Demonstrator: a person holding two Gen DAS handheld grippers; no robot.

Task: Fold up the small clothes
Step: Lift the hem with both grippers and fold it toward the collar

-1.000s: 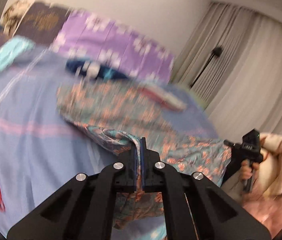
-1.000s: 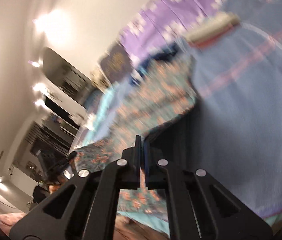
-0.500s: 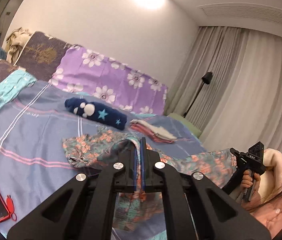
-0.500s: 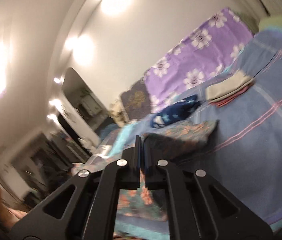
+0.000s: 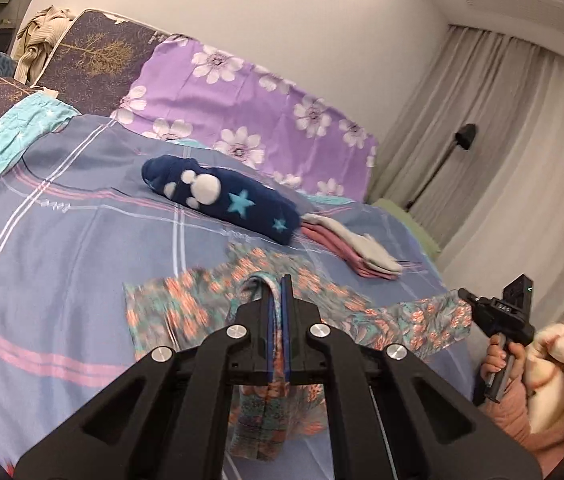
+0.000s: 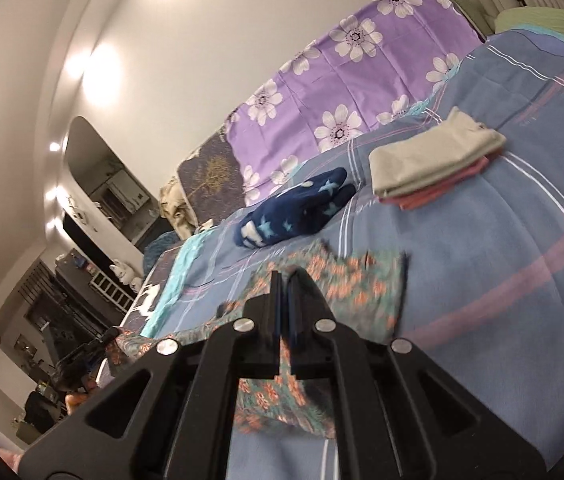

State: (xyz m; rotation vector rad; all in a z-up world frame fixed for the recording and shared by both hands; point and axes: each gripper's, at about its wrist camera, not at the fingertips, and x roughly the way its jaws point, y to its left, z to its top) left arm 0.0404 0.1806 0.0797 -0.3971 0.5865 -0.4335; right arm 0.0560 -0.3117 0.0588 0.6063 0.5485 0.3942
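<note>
Your left gripper (image 5: 278, 280) is pressed together on a fold of the teal floral-print cotton garment (image 5: 186, 304). Your right gripper (image 6: 285, 280) pinches another edge of the same garment (image 6: 345, 284). The cloth hangs stretched between the two, its far part lying on the blue striped bedsheet (image 5: 62, 248). Beyond it sits a rolled navy fleece item with stars (image 5: 222, 196), just beside a folded grey-and-pink stack (image 5: 353, 252).

Thin floral cloth garment (image 5: 202, 300), matt black plastic tool (image 5: 280, 292) w/ shiny metal screws (image 5: 236, 331).
</note>
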